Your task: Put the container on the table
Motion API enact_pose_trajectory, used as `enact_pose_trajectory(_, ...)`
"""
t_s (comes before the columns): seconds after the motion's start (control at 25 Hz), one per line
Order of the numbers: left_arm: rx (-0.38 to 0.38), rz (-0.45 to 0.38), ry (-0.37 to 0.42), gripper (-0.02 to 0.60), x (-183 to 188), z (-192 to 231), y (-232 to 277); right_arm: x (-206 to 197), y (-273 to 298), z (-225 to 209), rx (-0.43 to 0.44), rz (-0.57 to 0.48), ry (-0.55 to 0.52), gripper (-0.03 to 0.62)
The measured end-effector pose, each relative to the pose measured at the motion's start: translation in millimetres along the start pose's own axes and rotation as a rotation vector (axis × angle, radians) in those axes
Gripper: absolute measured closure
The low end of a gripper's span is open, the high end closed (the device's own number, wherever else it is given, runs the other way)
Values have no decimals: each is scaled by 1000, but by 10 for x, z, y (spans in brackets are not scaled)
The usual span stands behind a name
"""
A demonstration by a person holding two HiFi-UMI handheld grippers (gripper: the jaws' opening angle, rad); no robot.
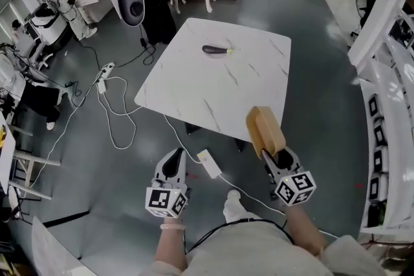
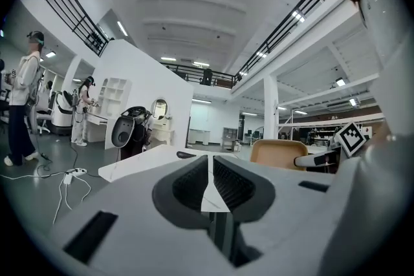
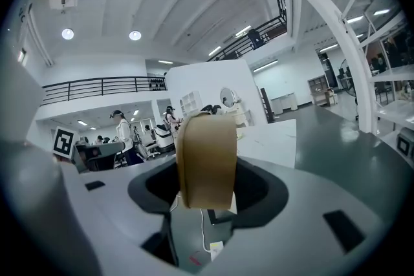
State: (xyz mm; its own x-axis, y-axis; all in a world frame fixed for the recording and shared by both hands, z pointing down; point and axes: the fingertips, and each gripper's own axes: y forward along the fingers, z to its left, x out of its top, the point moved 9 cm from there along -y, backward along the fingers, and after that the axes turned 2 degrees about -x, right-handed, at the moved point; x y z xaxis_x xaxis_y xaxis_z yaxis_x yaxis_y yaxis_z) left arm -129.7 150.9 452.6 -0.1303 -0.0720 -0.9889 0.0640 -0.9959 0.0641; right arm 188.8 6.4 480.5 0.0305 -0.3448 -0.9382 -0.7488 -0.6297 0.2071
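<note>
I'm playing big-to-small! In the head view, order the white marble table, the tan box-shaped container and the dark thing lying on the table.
1. white marble table
2. tan box-shaped container, though it is nearer the camera, so it may look bigger than it is
3. slim dark thing on the table, farther away

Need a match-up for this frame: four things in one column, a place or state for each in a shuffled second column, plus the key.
Things:
1. container
2. left gripper
3. dark tool
4. white power strip

Place or state:
A. on the floor, with a cable attached
B. jaws together, nothing between them
C. held in the right gripper, in the air
D. lying on the white table

Pairs: 1-C, 2-B, 3-D, 4-A
</note>
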Motion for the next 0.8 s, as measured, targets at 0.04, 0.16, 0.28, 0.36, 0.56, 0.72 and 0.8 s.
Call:
enact_pose_trajectory(0.04, -1, 3, 0, 555, 12, 27, 70, 11, 62, -34, -2, 4, 4, 365)
enact_pose_trajectory(0.16, -5, 10, 7, 555, 55, 101, 252, 55, 234, -130, -6, 9, 17, 365)
enact_pose_trajectory(0.28, 2, 12, 14, 555, 87, 199, 385, 93, 402, -199, -2, 7, 27, 365)
enact_pose_trajectory(0.36, 11, 10, 12, 555, 106, 258, 449, 114, 502, -229, 5, 7, 26, 365)
enact_pose_trajectory(0.56, 9, 20, -5, 555, 67, 343, 608, 125, 687, -264, 12, 21, 53, 365)
enact_pose_trajectory(0.72, -25, 59, -20, 555, 7, 389, 710, 63, 724, -292, -14, 56, 69, 365)
enact_pose_trajectory(0.8, -44, 75, -25, 555, -5, 500, 777, 71, 776, -282, -42, 54, 83, 365)
